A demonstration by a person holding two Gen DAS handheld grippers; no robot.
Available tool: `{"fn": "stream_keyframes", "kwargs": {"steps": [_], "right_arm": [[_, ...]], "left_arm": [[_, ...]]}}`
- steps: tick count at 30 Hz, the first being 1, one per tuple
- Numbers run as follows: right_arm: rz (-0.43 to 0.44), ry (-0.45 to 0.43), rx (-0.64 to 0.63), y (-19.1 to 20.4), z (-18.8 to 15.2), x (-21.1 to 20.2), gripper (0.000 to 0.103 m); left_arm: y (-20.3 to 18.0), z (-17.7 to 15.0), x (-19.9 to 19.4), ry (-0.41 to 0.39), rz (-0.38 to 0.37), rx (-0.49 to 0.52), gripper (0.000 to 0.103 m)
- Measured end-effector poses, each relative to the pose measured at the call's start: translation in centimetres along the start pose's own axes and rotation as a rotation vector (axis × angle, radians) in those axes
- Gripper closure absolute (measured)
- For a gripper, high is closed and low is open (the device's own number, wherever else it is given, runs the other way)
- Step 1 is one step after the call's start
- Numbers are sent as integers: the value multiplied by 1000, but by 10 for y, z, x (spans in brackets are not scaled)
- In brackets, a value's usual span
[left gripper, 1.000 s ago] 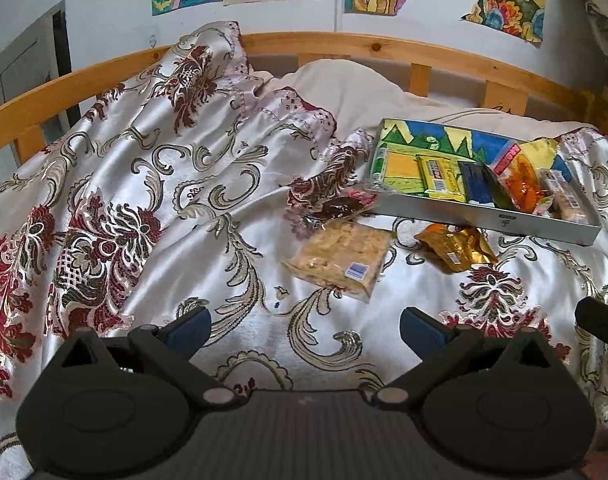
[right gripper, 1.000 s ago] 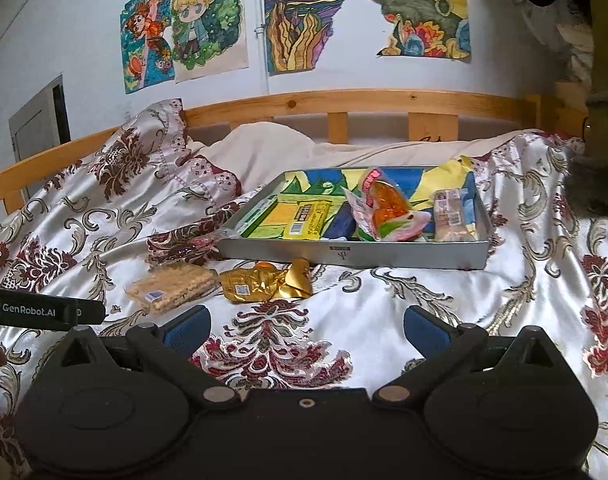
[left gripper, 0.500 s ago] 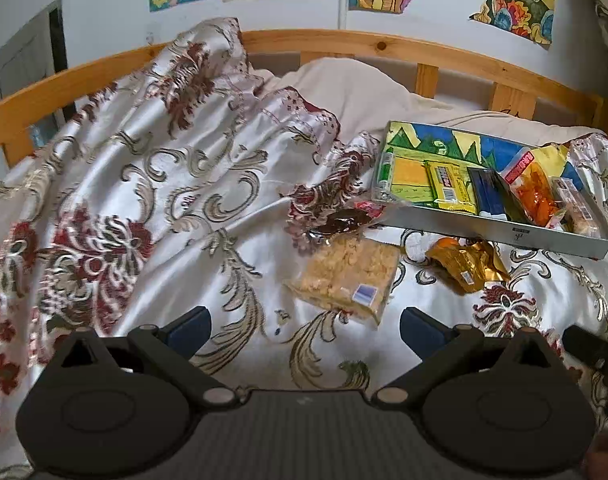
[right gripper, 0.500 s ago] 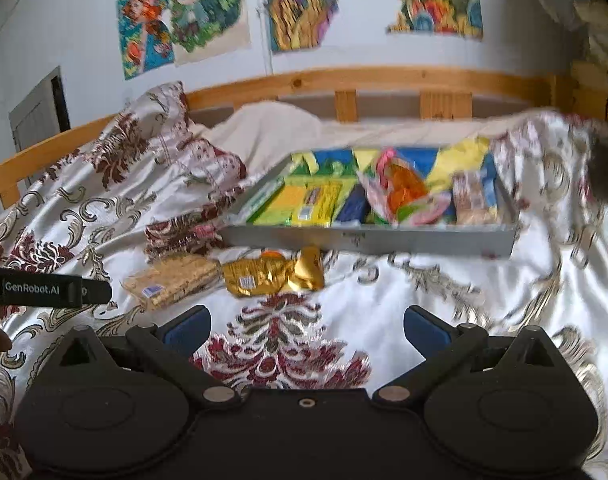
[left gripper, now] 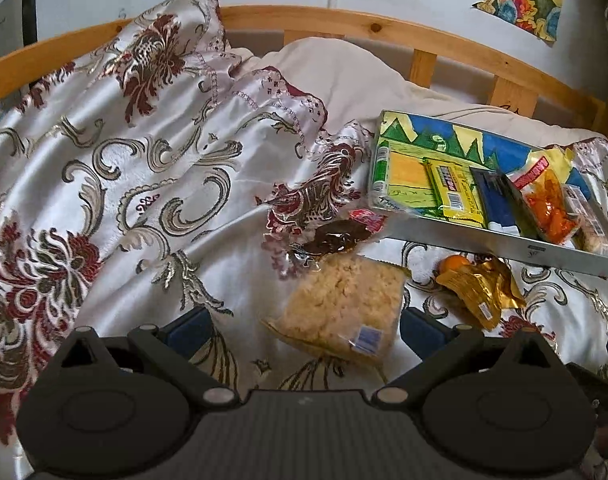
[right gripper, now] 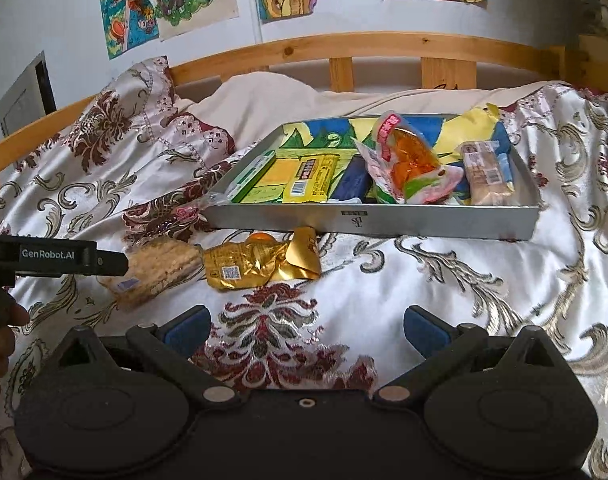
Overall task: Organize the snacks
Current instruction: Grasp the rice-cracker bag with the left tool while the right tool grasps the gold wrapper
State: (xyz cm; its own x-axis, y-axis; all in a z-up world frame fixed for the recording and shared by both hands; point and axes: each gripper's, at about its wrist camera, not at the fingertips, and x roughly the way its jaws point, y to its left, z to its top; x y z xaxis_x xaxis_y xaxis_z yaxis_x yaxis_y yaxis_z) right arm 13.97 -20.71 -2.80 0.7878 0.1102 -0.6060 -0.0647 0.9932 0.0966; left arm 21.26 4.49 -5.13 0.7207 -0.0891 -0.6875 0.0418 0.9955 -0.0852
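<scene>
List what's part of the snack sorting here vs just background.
Job: tray; pale rice-cake pack; gold pouch; dark snack in clear wrap; left gripper and right gripper, both open and empty.

Background: bedspread; pillow; bed rail; wall drawings.

Each black hand-held gripper (right gripper: 304, 326) has blue fingertips (right gripper: 186, 326) and silver screws.

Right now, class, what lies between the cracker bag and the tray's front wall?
A crumpled gold packet lies on the bedspread between the cracker bag and the tray, clearest in the right wrist view.
</scene>
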Motion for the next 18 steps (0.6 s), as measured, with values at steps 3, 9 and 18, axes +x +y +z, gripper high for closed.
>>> {"fn": "stream_keyframes", "kwargs": {"steps": [3,9,18], "right_arm": [[-1,4,-39,4,4,6,1],[16,34,-83,10,11,19,1],[34,88,-102,15,16,36,1]], "left_arm": [[2,0,5,4,-12,2,0],[0,-1,14,7,-19,40,1],[0,1,22,11,-28,40,1]]}}
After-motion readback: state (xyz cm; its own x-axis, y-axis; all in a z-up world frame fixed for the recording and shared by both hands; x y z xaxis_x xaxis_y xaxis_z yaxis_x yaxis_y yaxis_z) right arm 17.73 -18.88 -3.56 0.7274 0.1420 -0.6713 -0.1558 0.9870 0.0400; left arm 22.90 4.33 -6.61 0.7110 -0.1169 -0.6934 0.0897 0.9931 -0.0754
